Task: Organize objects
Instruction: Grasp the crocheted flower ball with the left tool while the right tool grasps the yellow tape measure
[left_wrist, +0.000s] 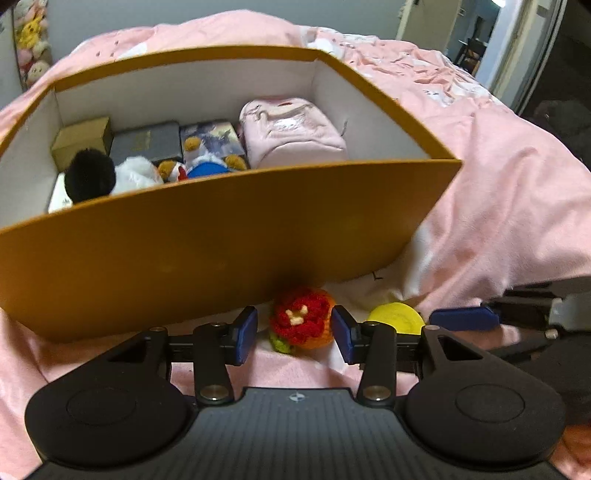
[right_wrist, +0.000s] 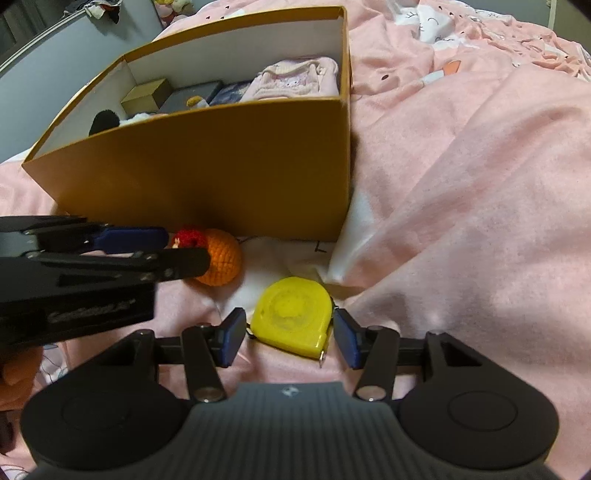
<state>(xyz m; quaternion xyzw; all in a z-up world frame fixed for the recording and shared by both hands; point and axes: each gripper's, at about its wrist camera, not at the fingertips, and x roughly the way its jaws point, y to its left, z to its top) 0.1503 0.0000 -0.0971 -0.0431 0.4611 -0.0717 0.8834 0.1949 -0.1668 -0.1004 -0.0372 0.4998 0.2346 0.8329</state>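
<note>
We see our left gripper (left_wrist: 294, 334) lowered to the pink bedspread (left_wrist: 498, 206), its blue pads standing on either side of a crocheted ball (left_wrist: 301, 321) in red, orange and green; a gap shows between each pad and the yarn, so the jaws are parted around the ball and not pressing on it. In the right wrist view our right gripper (right_wrist: 290, 338) frames a yellow tape measure (right_wrist: 291, 317) the same way: the pad at 9 o'clock stands apart from its case, the pad at 3 o'clock sits very near its edge, and we cannot tell for sure whether that one touches. The tape measure lies flat on a white patch of the bedding, and the crocheted ball rests at about 10 o'clock from it, just in front of the near wall of the brown cardboard box (right_wrist: 207, 162). From the ball in the left wrist view, the box rises toward 12 o'clock with its top open. Inside, along the far wall, we make out a small tan box (left_wrist: 83, 138), a grey case (left_wrist: 147, 142), a printed flat pack (left_wrist: 212, 134) and a pink pouch (left_wrist: 291, 134), with a black-and-white plush toy (left_wrist: 107, 175) and a blue-and-white plush (left_wrist: 205, 166) nearer us.
</note>
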